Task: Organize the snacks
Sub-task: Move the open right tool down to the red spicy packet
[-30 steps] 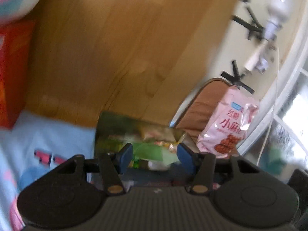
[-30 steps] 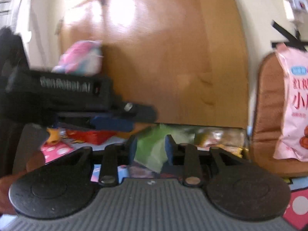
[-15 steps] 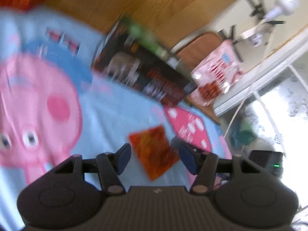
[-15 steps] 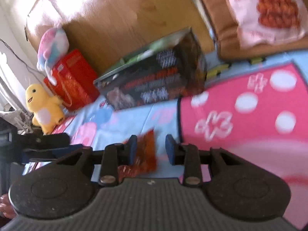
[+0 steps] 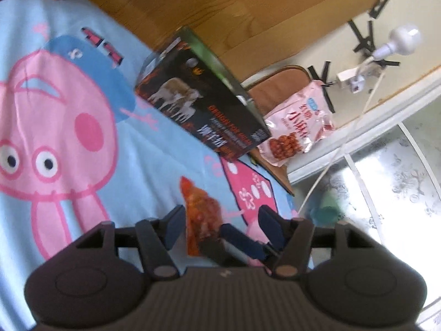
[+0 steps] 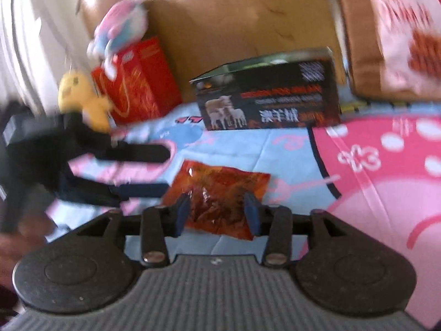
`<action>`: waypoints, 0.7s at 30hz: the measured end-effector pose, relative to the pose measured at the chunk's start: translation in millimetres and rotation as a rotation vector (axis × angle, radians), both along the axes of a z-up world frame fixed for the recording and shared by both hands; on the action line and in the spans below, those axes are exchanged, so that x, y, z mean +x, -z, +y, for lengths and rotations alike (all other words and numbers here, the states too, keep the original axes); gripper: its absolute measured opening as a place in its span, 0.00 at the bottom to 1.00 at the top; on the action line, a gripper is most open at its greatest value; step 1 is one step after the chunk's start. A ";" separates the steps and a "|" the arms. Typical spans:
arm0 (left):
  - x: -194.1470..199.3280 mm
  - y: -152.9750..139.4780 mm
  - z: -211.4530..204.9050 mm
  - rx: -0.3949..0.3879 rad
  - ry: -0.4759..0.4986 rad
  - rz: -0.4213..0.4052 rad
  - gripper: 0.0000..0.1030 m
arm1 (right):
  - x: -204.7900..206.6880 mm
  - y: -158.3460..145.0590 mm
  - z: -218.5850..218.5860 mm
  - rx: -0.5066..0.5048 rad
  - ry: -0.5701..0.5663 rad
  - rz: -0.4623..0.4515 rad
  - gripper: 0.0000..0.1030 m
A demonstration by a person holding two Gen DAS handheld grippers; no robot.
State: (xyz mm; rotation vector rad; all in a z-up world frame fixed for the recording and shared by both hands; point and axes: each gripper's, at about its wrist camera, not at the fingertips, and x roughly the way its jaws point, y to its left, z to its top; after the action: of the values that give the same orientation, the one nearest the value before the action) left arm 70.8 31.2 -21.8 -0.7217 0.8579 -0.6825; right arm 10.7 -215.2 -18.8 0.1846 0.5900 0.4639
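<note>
An orange snack packet lies flat on the cartoon blanket. My right gripper hangs over its near edge. Its jaws are opening, and the packet lies between the pads without being pressed. My left gripper comes in from the left, open, its lower finger at the packet's left edge. In the left wrist view the orange packet sits between the spread fingers of my left gripper, and a blue finger of the right gripper crosses in front. A black open-topped box stands behind.
A red box, a yellow plush and a pink-and-blue plush sit at the back left. A pink snack bag rests on a brown cushion to the right. A wooden headboard rises behind the box.
Both grippers swung down from the top of the black box to the blanket. The right jaws have widened around the orange packet, and the left gripper has closed in on it.
</note>
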 end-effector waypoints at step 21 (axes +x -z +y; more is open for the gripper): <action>20.4 1.9 27.3 0.082 -0.009 0.046 0.57 | -4.1 1.1 2.4 -0.003 -0.060 0.019 0.39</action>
State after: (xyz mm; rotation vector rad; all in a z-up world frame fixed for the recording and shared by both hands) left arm 91.2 58.6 -23.7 -0.6693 0.9193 -0.6209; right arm 6.6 -212.7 -19.9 0.1690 0.6161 0.5195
